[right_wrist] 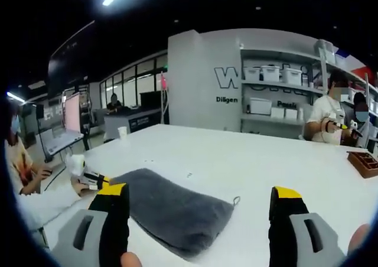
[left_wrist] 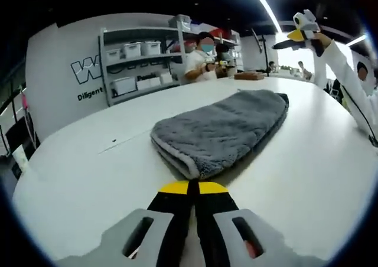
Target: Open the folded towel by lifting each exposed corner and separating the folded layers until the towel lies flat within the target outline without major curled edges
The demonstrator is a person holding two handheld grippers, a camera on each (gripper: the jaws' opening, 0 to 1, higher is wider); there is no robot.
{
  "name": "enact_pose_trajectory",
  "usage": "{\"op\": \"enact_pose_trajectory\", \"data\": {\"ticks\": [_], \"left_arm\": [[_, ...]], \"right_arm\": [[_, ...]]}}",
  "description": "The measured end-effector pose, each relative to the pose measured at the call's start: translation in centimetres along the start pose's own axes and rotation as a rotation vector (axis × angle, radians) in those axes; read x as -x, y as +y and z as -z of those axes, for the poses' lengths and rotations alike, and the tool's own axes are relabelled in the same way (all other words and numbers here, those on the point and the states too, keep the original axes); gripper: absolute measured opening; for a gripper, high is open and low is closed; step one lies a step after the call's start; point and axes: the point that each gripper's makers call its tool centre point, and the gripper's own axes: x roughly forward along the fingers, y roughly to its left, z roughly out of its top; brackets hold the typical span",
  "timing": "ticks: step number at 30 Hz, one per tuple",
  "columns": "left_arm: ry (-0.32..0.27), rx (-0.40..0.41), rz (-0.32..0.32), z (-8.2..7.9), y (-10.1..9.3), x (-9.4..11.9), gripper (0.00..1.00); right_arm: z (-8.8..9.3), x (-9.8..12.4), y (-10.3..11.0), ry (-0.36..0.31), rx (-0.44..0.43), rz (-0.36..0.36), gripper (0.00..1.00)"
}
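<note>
One folded grey towel (left_wrist: 221, 131) lies on the white counter (left_wrist: 88, 155). Two tools: the left tool (left_wrist: 193, 188) is clenched just short of it (empty), the right tool (right_wrist: 201, 197) spread wide above it.

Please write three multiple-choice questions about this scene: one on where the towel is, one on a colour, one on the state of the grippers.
1. Where does the grey towel lie?
A. on the white table
B. on a shelf
C. in a bin

2. What colour are the tips of the right gripper?
A. red
B. yellow
C. green

3. How do the jaws of the left gripper stand?
A. wide apart
B. closed on the towel
C. closed together, just short of the towel

Answers: 1 A, the folded towel rests on the tabletop. 2 B, both tips are yellow. 3 C, the tips meet with nothing between them.
</note>
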Motion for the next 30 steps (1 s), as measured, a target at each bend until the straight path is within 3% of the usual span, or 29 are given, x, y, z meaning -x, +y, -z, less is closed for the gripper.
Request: {"op": "enact_pose_trajectory", "data": {"ticks": [6,30], "left_arm": [[-0.001,0.052,-0.069,0.8,2.7,1.1,0.01],[-0.018,0.23,-0.309,3.8,10.5,6.5,0.01]], "right_arm": [[0.0,-0.1,0.1,0.001,0.0,-0.003,0.99],[-0.2,0.0,-0.4,-0.002,-0.01,-0.002,0.99]]}}
